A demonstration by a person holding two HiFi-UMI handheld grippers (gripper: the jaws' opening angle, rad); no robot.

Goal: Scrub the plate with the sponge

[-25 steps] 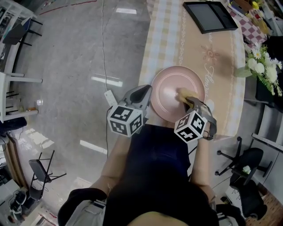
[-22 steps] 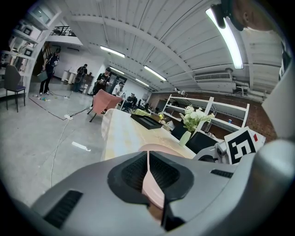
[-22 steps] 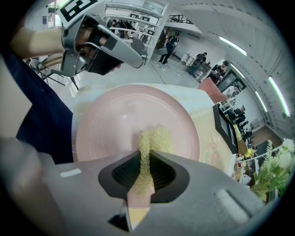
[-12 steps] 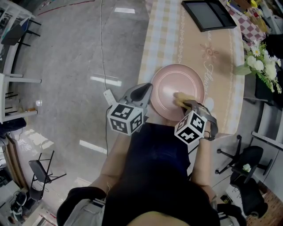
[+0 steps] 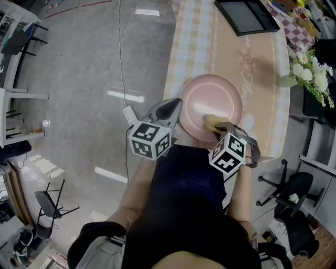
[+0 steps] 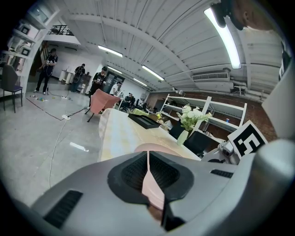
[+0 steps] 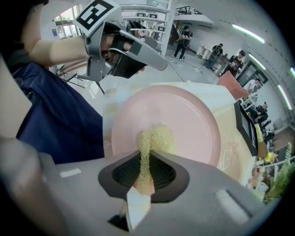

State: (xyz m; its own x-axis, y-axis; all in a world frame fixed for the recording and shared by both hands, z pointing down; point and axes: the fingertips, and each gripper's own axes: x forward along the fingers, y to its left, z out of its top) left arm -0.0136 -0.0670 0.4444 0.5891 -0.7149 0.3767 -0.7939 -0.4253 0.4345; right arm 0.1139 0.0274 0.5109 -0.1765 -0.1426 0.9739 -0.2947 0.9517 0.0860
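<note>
A round pink plate (image 5: 210,105) lies at the near edge of the table, also seen as the plate (image 7: 184,124) in the right gripper view. My left gripper (image 5: 175,109) is shut on the plate's left rim; that rim (image 6: 152,182) shows edge-on between its jaws. A yellow mesh sponge (image 7: 154,138) is pinched in my right gripper (image 7: 145,161) and rests on the plate's near part. From above, the sponge (image 5: 210,122) lies near the plate's lower right, with the right gripper (image 5: 219,126) just behind it.
A patterned beige cloth covers the table (image 5: 262,79). A black tablet (image 5: 247,16) lies at the far end, and white flowers (image 5: 312,73) stand at the right edge. An office chair (image 5: 294,192) is at the right; the grey floor (image 5: 79,79) lies to the left.
The sponge and right gripper have slid a little toward the plate's near edge. The left gripper keeps its hold on the rim.
</note>
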